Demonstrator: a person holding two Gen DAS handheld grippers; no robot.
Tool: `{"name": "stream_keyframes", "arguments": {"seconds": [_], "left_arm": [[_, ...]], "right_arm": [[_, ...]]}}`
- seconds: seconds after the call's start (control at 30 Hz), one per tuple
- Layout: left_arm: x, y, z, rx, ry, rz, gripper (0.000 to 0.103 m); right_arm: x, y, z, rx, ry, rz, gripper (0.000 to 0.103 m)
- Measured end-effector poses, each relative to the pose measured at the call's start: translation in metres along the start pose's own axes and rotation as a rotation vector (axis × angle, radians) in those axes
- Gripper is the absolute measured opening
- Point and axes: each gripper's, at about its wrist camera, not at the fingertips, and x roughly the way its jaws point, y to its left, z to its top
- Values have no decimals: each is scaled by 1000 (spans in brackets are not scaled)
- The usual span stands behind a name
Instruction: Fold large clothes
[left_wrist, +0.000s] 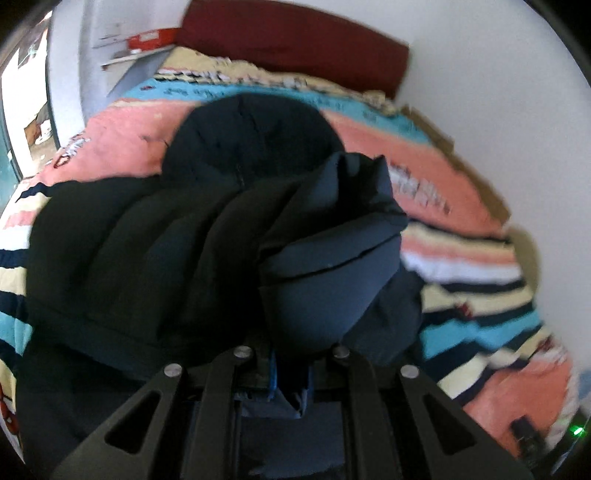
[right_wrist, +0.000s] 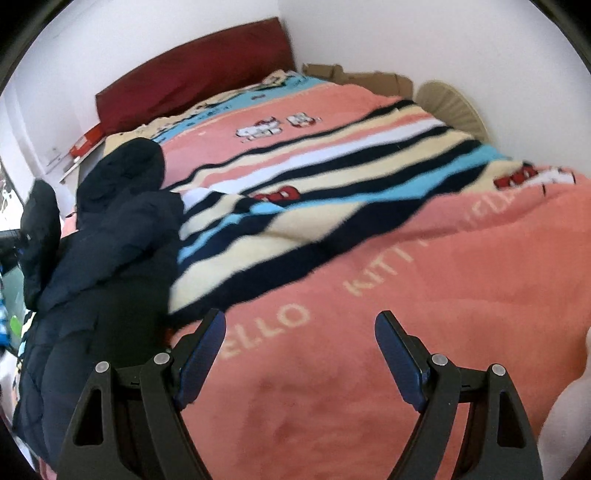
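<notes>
A dark navy padded jacket (left_wrist: 129, 251) with a hood (left_wrist: 255, 136) lies on the striped bed blanket. My left gripper (left_wrist: 291, 373) is shut on the jacket's sleeve (left_wrist: 325, 284), which bulges up right in front of the camera and hides the fingertips. In the right wrist view the jacket (right_wrist: 110, 236) lies at the left edge, with the lifted sleeve (right_wrist: 40, 225) at far left. My right gripper (right_wrist: 300, 328) is open and empty, low over the pink part of the blanket (right_wrist: 406, 295), to the right of the jacket.
The bed carries a pink, blue, cream and navy striped blanket (left_wrist: 461, 258). A dark red headboard (right_wrist: 195, 74) stands at the far end. White walls close in on the right. A shelf with a red box (left_wrist: 147, 37) is at the far left.
</notes>
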Motion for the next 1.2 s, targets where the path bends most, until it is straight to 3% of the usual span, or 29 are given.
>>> {"name": "stream_keyframes", "arguments": {"seconds": [0.13, 0.3, 0.4, 0.43, 0.6, 0.73, 0.87, 1.03, 1.13, 1.2], "left_arm": [[32, -7, -26, 51, 54, 40, 14], [30, -1, -35, 73, 59, -3, 28], [16, 2, -34, 82, 68, -49, 53], [11, -1, -35, 88, 62, -63, 56], [-10, -7, -35, 128, 41, -112, 57], [-38, 27, -24, 109, 8, -106, 57], [-64, 86, -7, 112, -23, -10, 57], [-105, 182, 24, 141, -56, 205, 56], [-133, 226, 42, 194, -91, 344, 56], [-143, 247, 50, 206, -111, 397, 56]], "right_arm": [[10, -5, -5, 16, 26, -5, 82], [13, 2, -5, -9, 35, -10, 82], [14, 6, -5, -17, 39, -18, 82], [14, 8, -5, -19, 40, -19, 82], [9, 25, -4, -46, 39, -19, 82], [4, 46, 2, -82, 33, -12, 82], [9, 91, 13, -150, 33, 20, 83], [19, 194, 32, -311, 18, 111, 82], [23, 257, 42, -391, -4, 182, 82], [27, 291, 48, -424, -19, 218, 82]]}}
